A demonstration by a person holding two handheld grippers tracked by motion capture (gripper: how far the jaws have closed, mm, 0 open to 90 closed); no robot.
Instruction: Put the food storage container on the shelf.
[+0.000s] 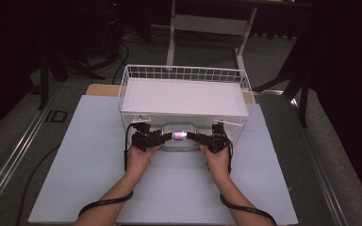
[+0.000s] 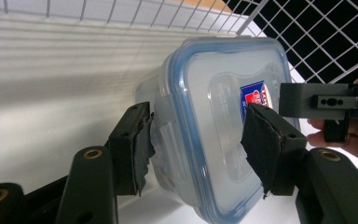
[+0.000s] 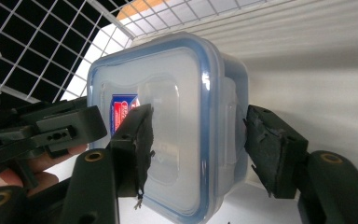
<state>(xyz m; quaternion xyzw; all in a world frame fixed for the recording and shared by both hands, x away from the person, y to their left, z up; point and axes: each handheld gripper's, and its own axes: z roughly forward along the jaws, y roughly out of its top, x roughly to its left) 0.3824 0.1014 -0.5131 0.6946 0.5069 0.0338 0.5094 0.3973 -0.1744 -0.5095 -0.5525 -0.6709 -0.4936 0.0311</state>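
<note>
At the near edge of the pale blue table mat (image 1: 94, 155), the left gripper (image 1: 162, 138) and right gripper (image 1: 195, 137) each pinch an opposite end of the clear, blue-rimmed plastic food box (image 1: 179, 136), one pad on its lid and one on its base. I judge they should squeeze evenly and keep level, since the smooth plastic could slip. Just behind stands a white wire basket (image 1: 184, 74) with a ribbed white shelf.

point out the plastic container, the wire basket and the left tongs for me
plastic container (image 2: 223, 126), left gripper view, on its clear lid.
wire basket (image 1: 184, 73), high view, on its back rim.
left tongs (image 2: 196, 144), left gripper view, midway between its pads.
</note>
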